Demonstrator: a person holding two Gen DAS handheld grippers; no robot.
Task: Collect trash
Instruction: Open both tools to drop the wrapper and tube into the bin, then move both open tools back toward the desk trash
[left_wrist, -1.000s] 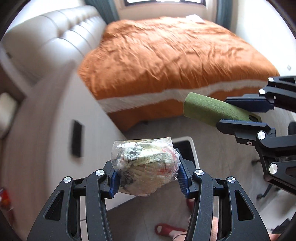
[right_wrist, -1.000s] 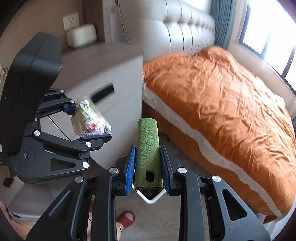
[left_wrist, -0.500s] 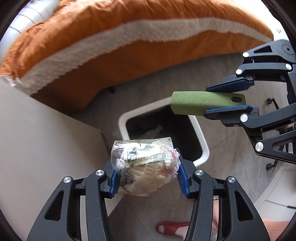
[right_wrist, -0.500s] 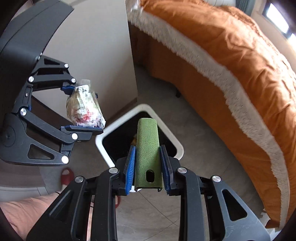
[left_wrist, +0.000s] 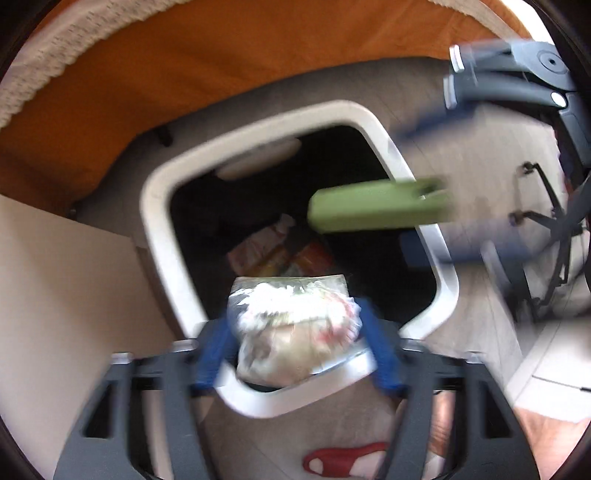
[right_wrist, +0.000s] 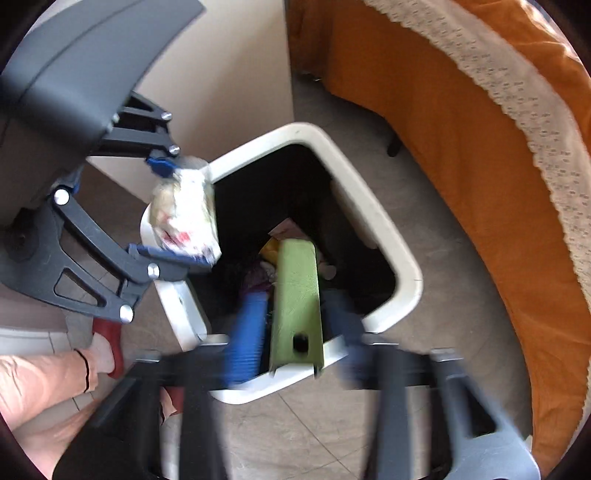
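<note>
A white-rimmed trash bin (left_wrist: 159, 206) with a black liner stands on the floor, also in the right wrist view (right_wrist: 380, 229), with wrappers inside. My left gripper (left_wrist: 295, 343) has spread jaws around a clear bag of crumpled trash (left_wrist: 291, 332) over the bin's near rim; gaps show beside the bag. The bag also shows in the right wrist view (right_wrist: 184, 218). My right gripper (right_wrist: 295, 321) has blurred jaws spread wide of a flat green box (right_wrist: 297, 306) above the bin opening. The green box shows in the left wrist view (left_wrist: 373, 210).
An orange bedspread with a white fringe (right_wrist: 480, 122) hangs close beside the bin. A beige cabinet side (left_wrist: 66, 302) stands against the bin's other side. The person's foot in a red slipper (left_wrist: 343, 461) is on the grey tiled floor below.
Both grippers have dropped down over the bin. The jaws of both have spread apart, and the bag and green box no longer look clamped. The frames are motion-blurred.
</note>
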